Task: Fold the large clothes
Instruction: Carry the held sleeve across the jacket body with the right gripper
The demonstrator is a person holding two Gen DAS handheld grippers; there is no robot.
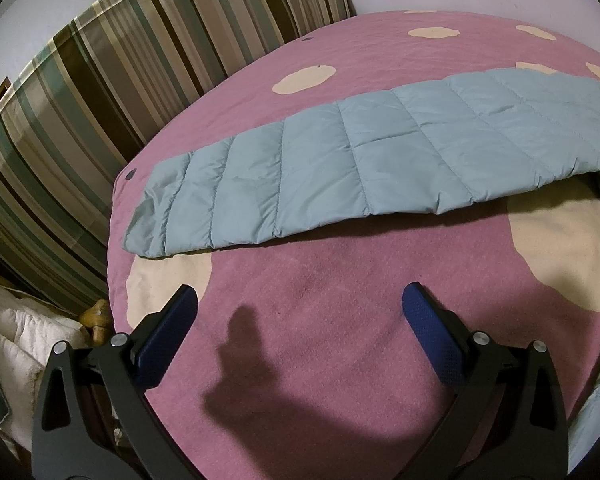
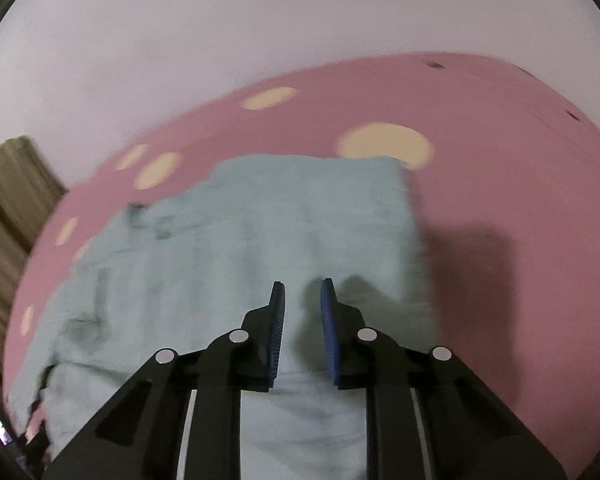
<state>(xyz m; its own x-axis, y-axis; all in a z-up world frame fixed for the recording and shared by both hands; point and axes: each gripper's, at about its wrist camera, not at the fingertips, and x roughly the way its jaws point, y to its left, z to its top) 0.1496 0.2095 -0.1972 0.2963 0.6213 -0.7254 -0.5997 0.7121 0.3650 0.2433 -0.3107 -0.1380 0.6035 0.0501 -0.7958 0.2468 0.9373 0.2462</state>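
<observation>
Pale blue quilted jacket (image 1: 380, 152) lay spread on the pink spotted bed (image 1: 340, 340). Left gripper (image 1: 300, 300) — jaws wide, empty, above bare cover near the sleeve. Right gripper (image 2: 302, 292) — jaws narrow, empty, over the jacket.

We see a pale blue-green quilted jacket (image 1: 340, 160) spread flat on the pink bed cover with cream spots (image 1: 320, 320). Its sleeve stretches out long across the bed, stitched in puffy bands, with a gathered cuff at the far end. In the right wrist view the body of the jacket (image 2: 260, 240) lies flat, blurred, its right edge straight.
</observation>
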